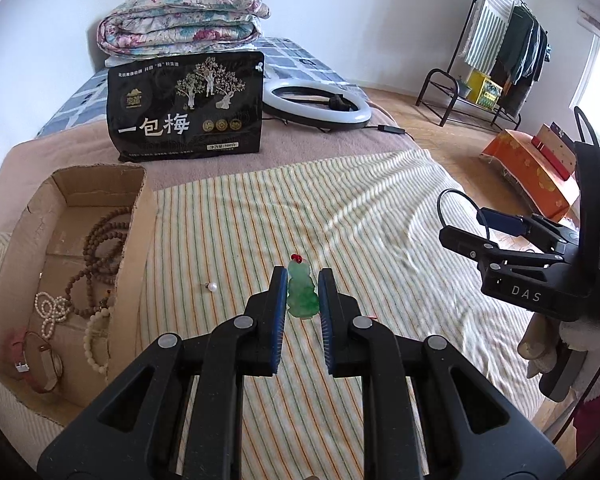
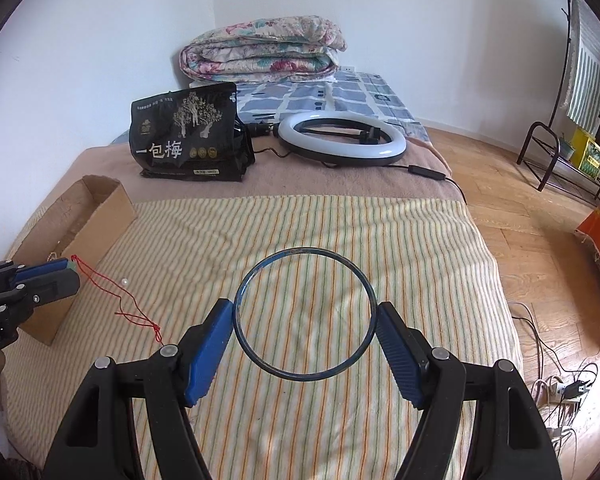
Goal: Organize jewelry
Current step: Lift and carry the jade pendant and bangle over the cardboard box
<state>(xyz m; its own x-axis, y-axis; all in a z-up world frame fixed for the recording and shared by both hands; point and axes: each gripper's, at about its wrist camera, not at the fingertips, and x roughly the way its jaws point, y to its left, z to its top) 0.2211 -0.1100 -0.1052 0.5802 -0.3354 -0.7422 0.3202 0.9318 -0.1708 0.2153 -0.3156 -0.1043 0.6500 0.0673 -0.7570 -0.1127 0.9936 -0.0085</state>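
My left hand-held gripper [image 1: 303, 294] pinched the jade pendant [image 1: 302, 295] above the bed [image 2: 300, 232], beside the cardboard box [image 1: 136, 216]; its trailing red cord [image 2: 120, 300] might have snagged. My right hand-held gripper [image 2: 305, 316] clamped the bangle [image 2: 364, 280], which could have sprung free.

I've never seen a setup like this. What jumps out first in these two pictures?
A small green jade pendant is pinched in the left tool, its red cord trailing onto the striped bed cover. The right tool grips a thin dark bangle by its sides. At the left edge of the bed sits a cardboard box holding bead strands, with one loose pearl lying beside it.
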